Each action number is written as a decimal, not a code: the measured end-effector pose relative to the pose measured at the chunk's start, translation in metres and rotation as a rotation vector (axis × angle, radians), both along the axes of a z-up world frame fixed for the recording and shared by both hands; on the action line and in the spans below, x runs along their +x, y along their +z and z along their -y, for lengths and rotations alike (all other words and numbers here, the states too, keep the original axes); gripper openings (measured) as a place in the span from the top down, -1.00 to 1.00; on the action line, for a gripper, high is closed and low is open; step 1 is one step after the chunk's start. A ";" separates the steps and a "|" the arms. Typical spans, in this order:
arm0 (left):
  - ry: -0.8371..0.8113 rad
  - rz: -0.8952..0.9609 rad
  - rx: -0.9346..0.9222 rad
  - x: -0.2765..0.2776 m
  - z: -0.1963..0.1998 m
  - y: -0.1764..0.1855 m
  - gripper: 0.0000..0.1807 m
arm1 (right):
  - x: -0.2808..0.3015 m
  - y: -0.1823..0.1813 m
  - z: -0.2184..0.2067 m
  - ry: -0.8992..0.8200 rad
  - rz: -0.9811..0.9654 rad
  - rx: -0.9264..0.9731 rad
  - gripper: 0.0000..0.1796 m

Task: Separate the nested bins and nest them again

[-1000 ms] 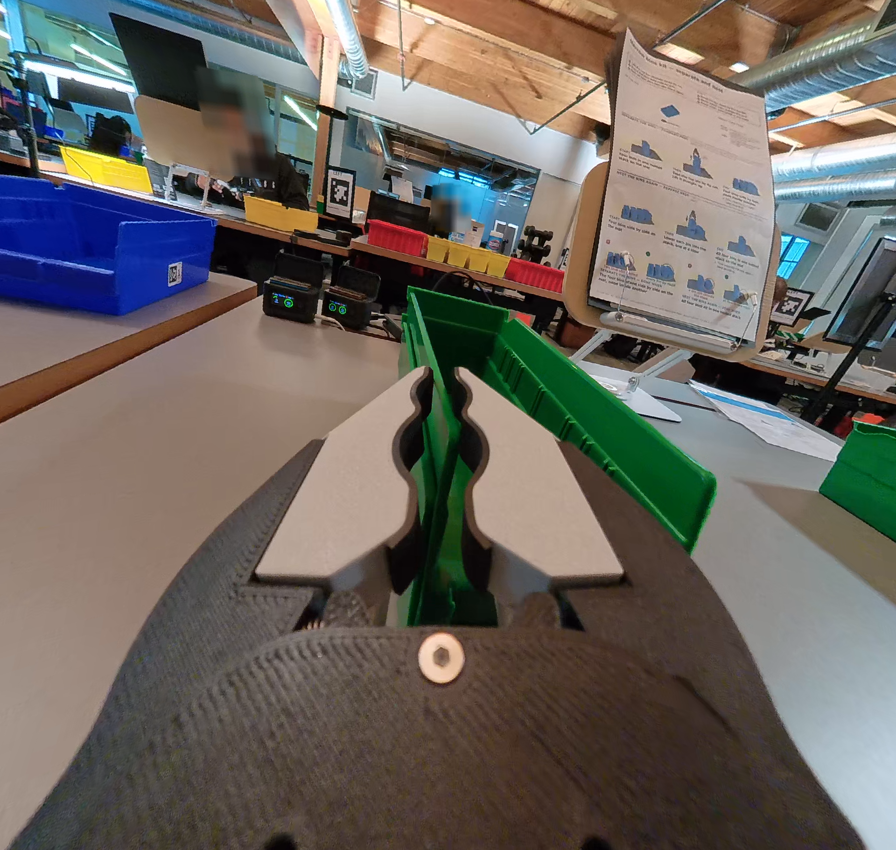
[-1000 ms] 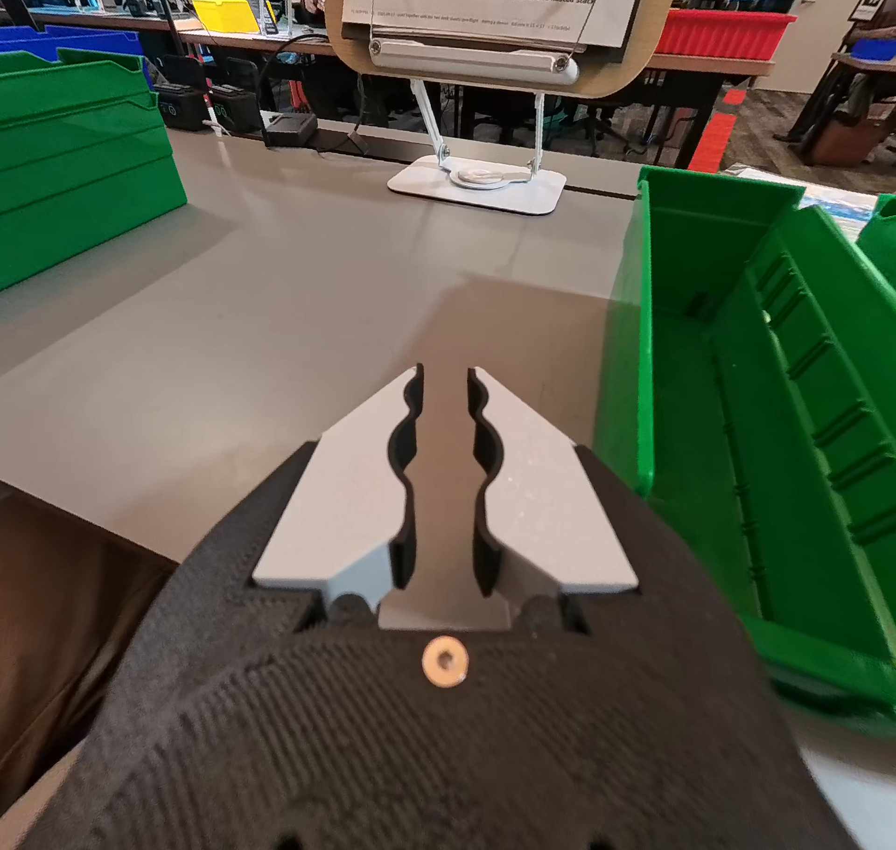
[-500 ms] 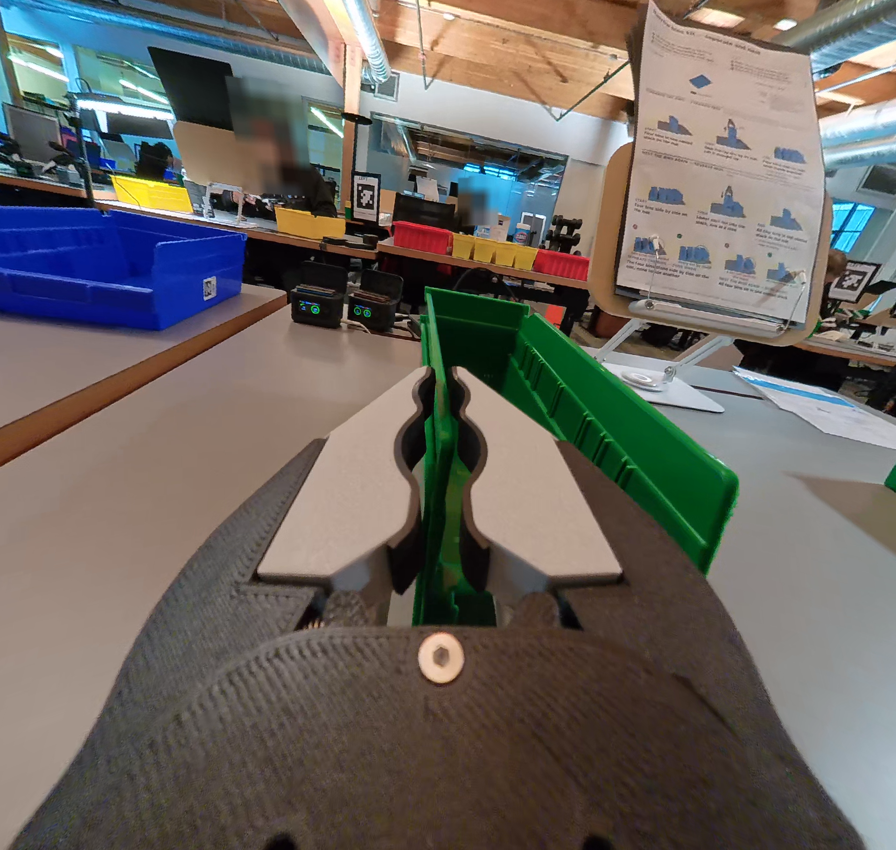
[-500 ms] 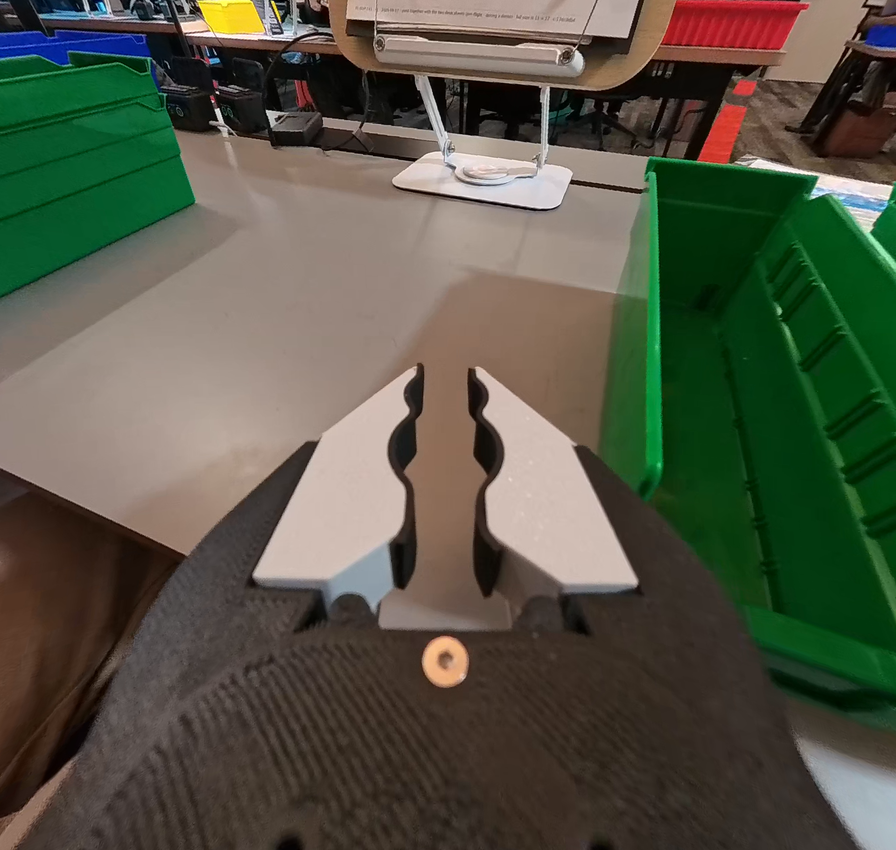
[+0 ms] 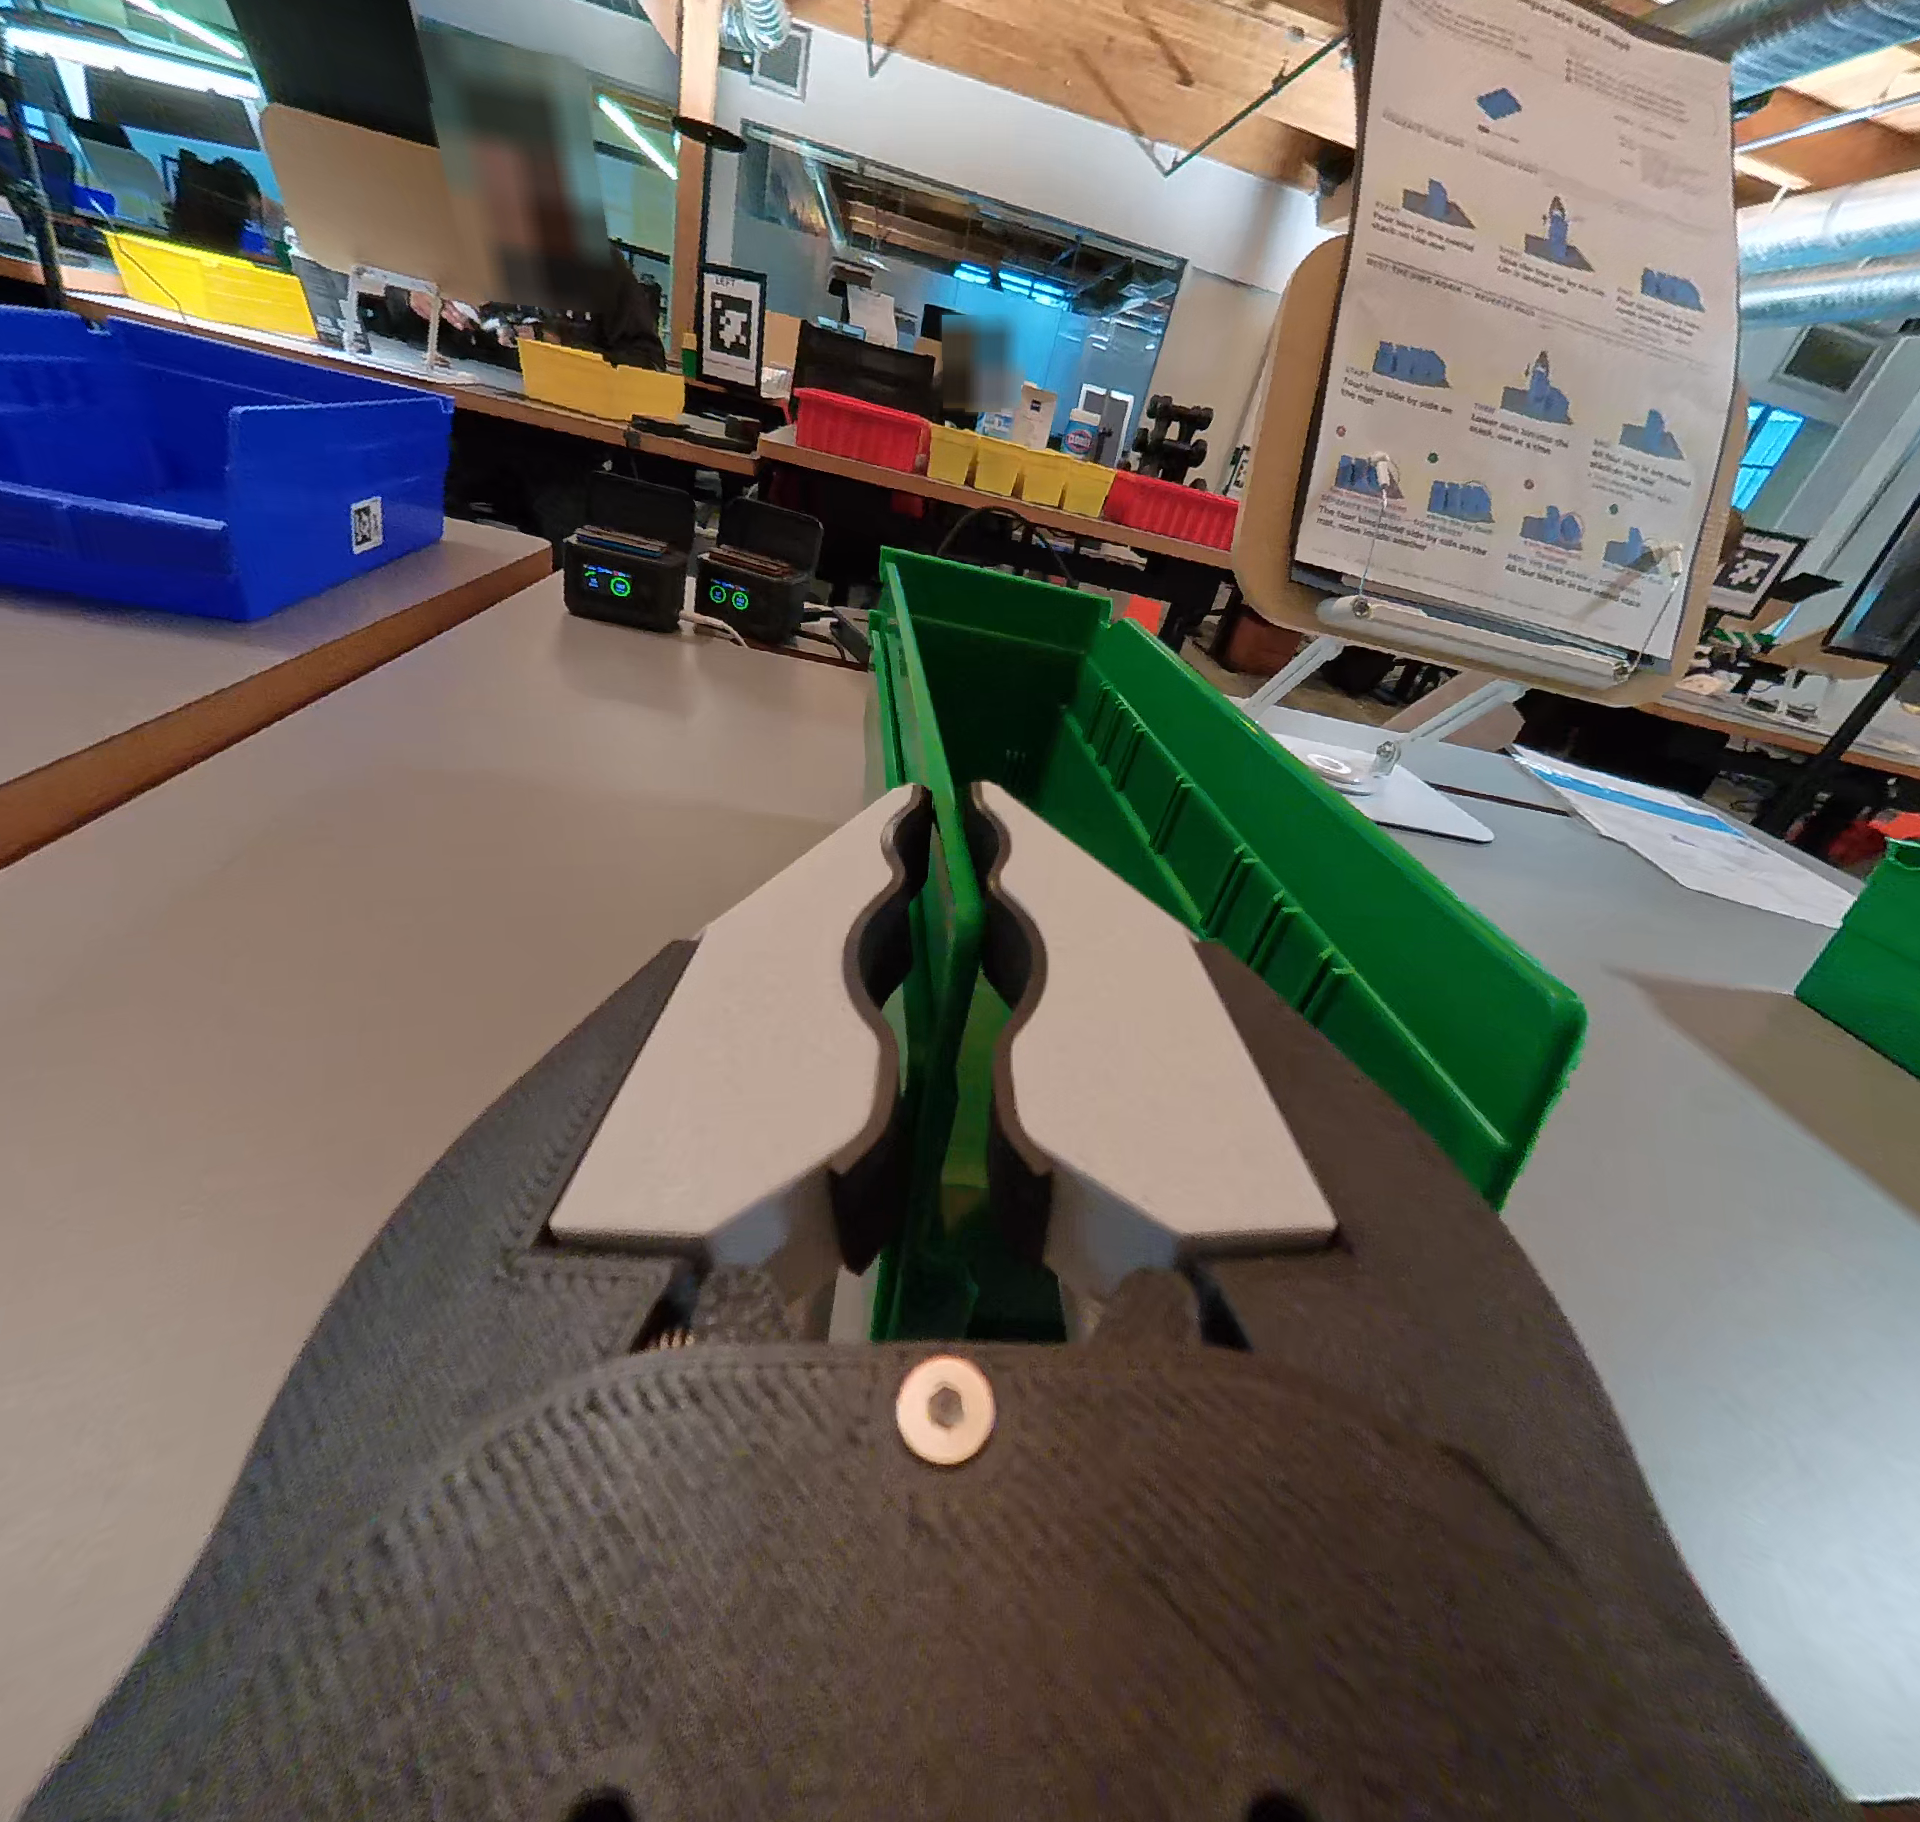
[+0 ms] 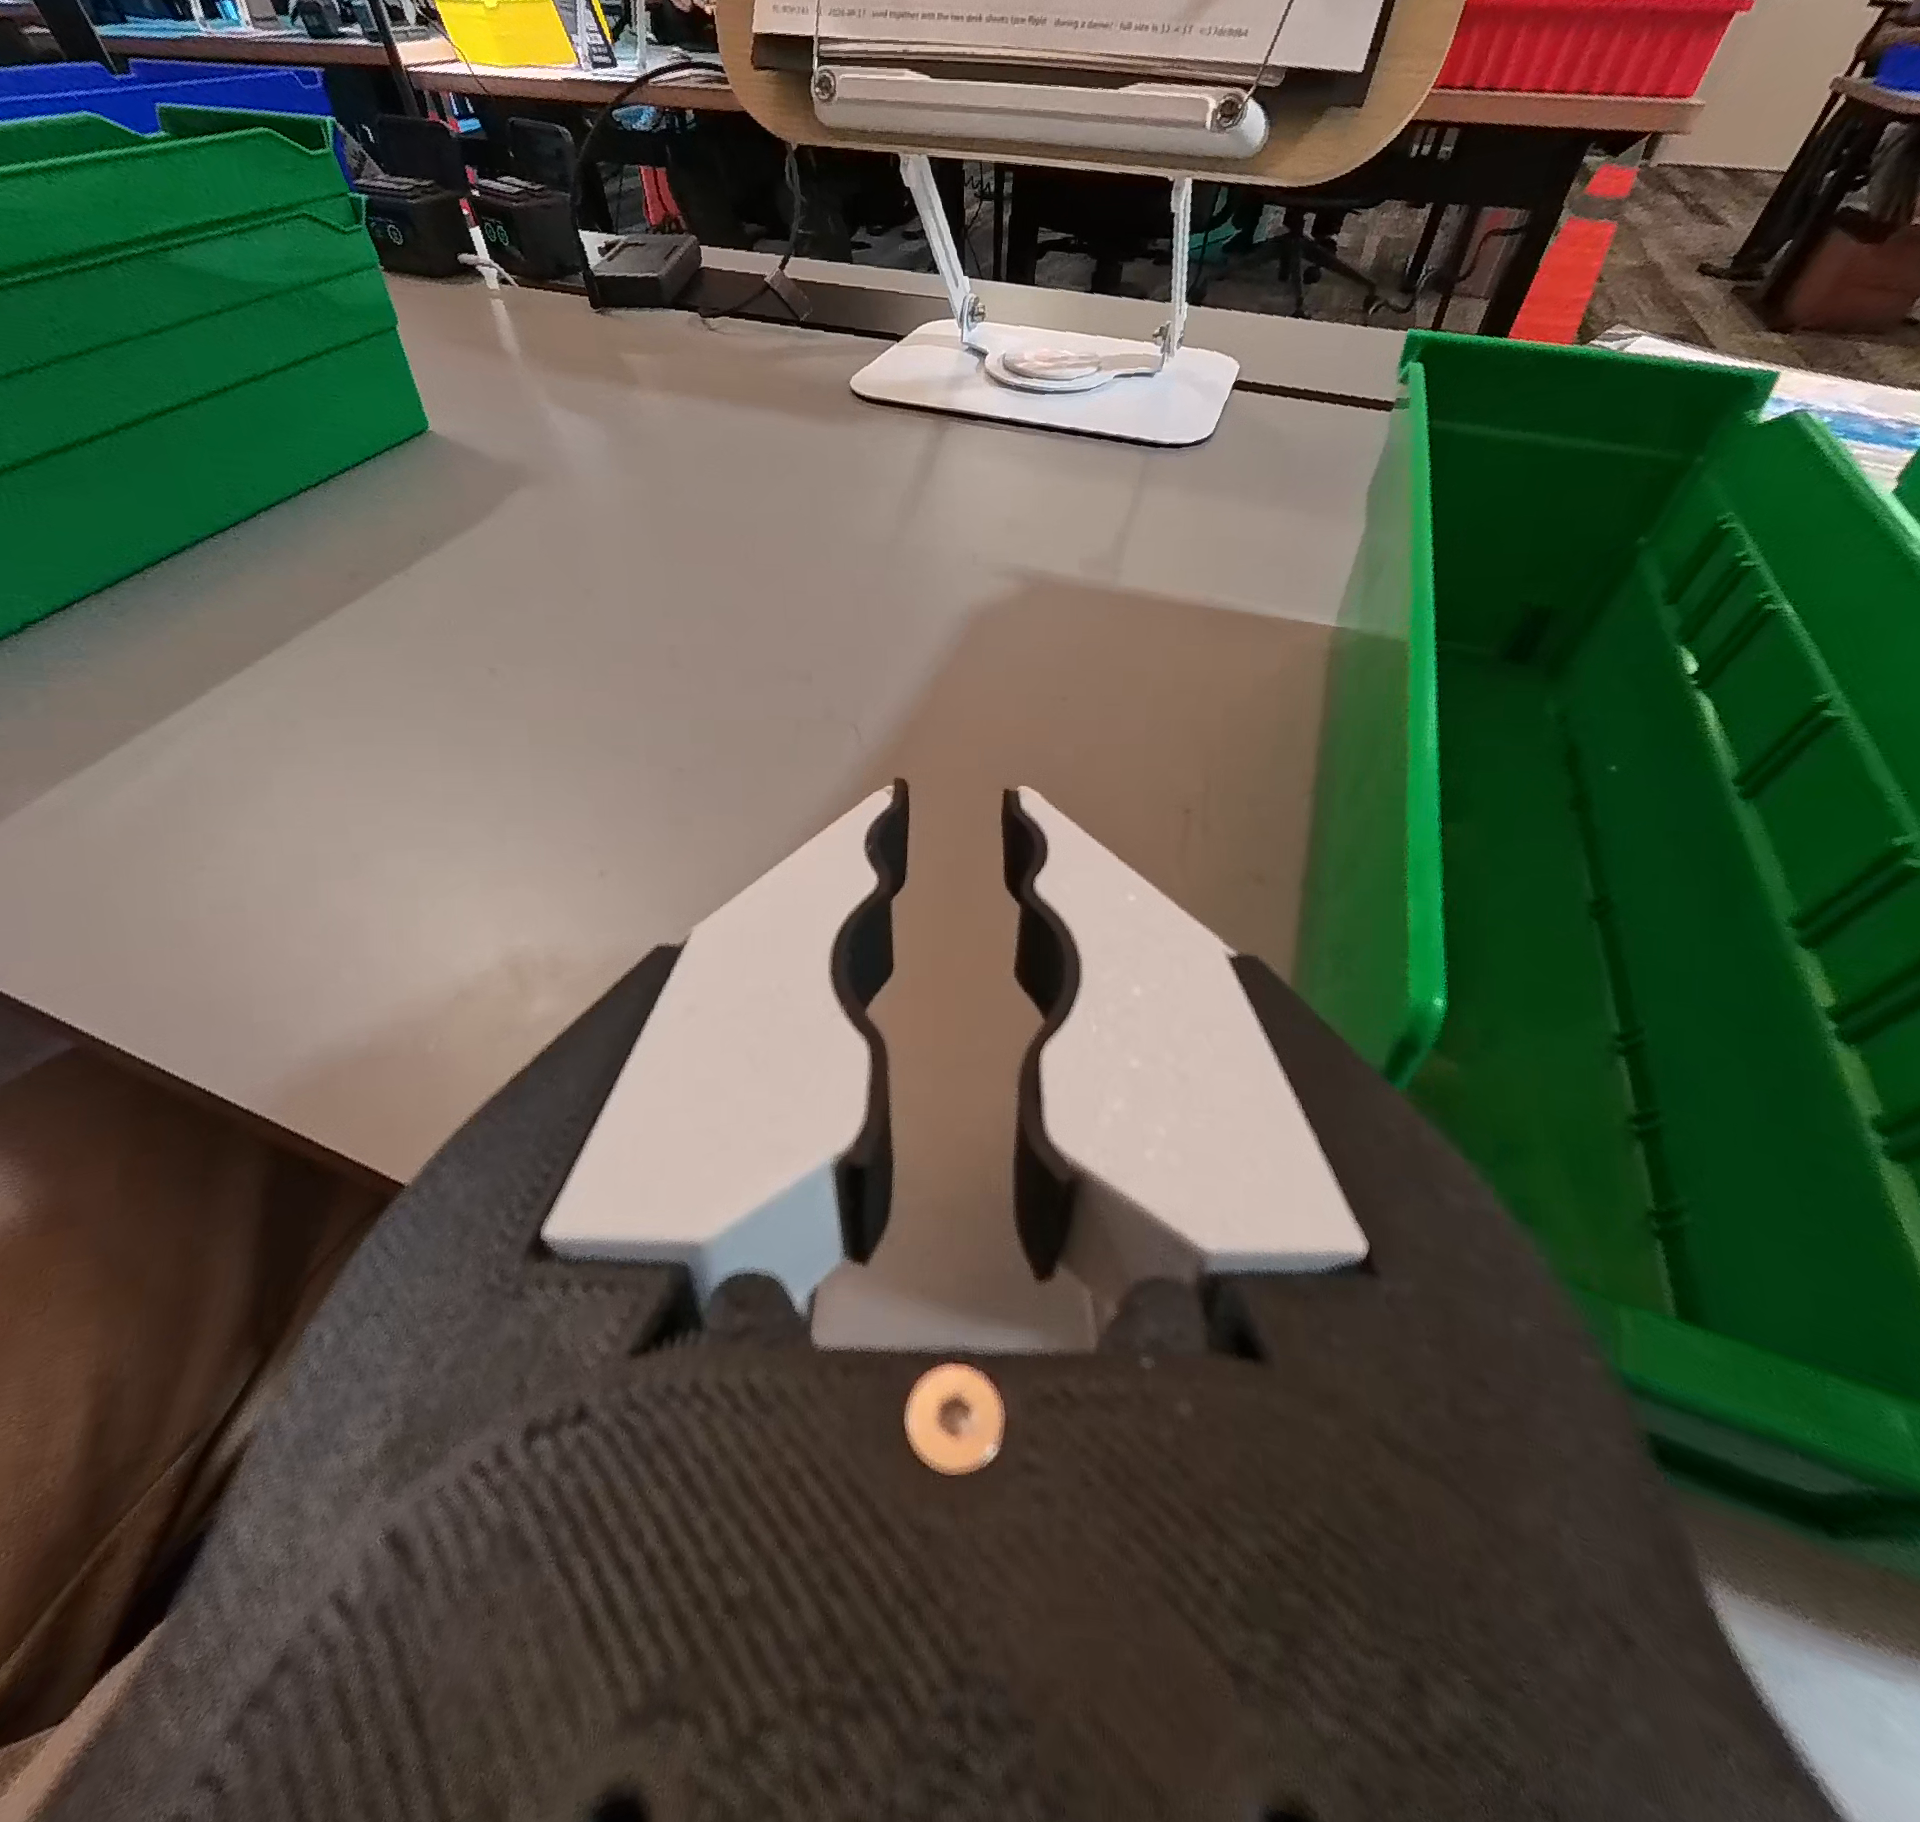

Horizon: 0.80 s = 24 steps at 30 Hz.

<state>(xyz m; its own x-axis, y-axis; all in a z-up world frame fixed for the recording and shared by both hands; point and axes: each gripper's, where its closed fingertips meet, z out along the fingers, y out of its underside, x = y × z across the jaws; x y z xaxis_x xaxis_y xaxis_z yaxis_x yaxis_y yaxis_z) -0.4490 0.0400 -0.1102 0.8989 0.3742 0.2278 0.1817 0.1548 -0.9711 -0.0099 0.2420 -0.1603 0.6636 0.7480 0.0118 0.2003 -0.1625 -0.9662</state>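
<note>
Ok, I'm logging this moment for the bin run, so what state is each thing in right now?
left gripper: jaws shut on the side wall of a green bin.
held green bin: empty, tilted up.
right gripper: jaws open, holding nothing, over the table.
green bin on the right: empty, alone.
green bin stack: nested, on the table.
</note>
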 end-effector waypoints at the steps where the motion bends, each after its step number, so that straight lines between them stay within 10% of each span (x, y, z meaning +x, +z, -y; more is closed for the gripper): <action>1: -0.003 0.003 0.000 0.000 0.000 0.000 0.97 | 0.000 0.000 0.000 0.001 0.000 -0.001 0.82; 24: 0.021 0.003 -0.007 -0.002 0.000 0.000 0.99 | -0.005 -0.002 0.004 0.016 0.003 -0.004 0.82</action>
